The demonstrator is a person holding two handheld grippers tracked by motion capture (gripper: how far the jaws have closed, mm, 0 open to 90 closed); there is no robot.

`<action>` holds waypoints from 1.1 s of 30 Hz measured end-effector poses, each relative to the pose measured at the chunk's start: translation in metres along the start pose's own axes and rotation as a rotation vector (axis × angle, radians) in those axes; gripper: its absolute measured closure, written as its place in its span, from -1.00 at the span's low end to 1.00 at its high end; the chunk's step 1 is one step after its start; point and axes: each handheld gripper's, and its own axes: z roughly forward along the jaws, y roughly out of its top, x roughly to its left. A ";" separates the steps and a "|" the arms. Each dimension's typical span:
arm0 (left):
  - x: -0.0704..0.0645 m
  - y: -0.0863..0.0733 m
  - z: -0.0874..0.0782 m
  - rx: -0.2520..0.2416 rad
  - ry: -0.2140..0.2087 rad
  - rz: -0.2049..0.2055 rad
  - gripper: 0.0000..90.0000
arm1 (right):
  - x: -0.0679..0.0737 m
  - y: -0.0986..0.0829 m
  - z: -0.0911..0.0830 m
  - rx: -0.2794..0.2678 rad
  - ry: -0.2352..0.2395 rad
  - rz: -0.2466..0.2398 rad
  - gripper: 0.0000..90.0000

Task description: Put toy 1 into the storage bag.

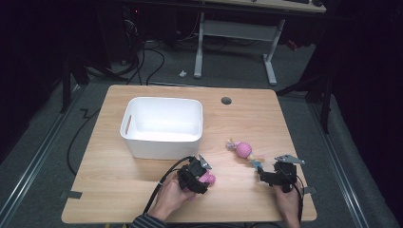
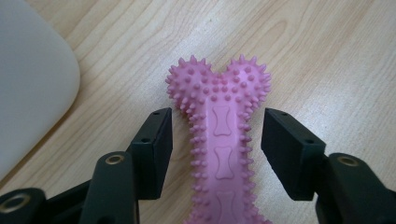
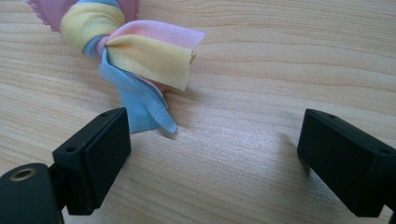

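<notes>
High view. A wooden table (image 1: 142,190) is shown with a white bin (image 1: 164,124) toward its far left part, apparently empty. Near the near edge, left of centre, the left hand-held gripper (image 1: 203,175) is held low over a pink spiked bone toy (image 1: 208,178). Toward the near right corner, the right hand-held gripper (image 1: 259,167) is pointed at a pink ball toy with fabric tails (image 1: 243,149), which lies right of the bin and well apart from it.

Left gripper view. The left hand-held gripper (image 2: 217,149) is seen partly open, its jaws set on either side of the bone toy's (image 2: 219,135) shaft, with a narrow gap on each side; nothing is held. The knobbed end of the toy projects beyond the jaws. A rounded corner of the bin (image 2: 32,88) is visible at the left.

Right gripper view. The right hand-held gripper (image 3: 212,154) is seen wide open and empty. The blue, yellow and pink fabric tail (image 3: 144,60) lies just ahead of the left jaw, off the centre line.

Risks, as judged. If the jaws were closed on the bone's flexible spikes, the toy could squirm or pivot. A closure by the right gripper from this position would likely catch only loose fabric, or miss it, because the tail is off-centre.
</notes>
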 end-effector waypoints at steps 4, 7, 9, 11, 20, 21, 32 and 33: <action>-0.001 -0.002 0.006 0.021 0.004 0.000 0.05 | 0.000 0.000 0.000 0.000 0.000 0.000 -0.78; -0.003 -0.003 0.008 0.036 0.013 0.010 0.11 | 0.000 0.000 0.000 -0.001 0.002 0.002 -0.78; -0.002 -0.003 0.010 0.038 0.012 0.010 0.20 | 0.000 0.000 0.000 -0.002 0.002 0.003 -0.78; -0.002 -0.004 0.011 0.040 0.008 0.009 0.21 | 0.000 0.000 0.000 -0.002 0.002 0.003 -0.78; -0.006 -0.004 0.011 0.038 0.023 0.029 0.29 | 0.000 0.000 0.000 -0.001 0.002 0.004 -0.78; -0.006 -0.004 0.011 0.038 0.023 0.029 0.30 | 0.000 0.000 0.000 -0.001 0.002 0.004 -0.78; -0.006 -0.002 0.000 -0.002 -0.019 0.022 0.31 | 0.000 0.000 0.000 -0.001 0.002 0.004 -0.77; -0.006 -0.002 -0.002 -0.006 -0.019 0.021 0.31 | 0.001 0.000 0.000 -0.001 0.003 0.004 -0.77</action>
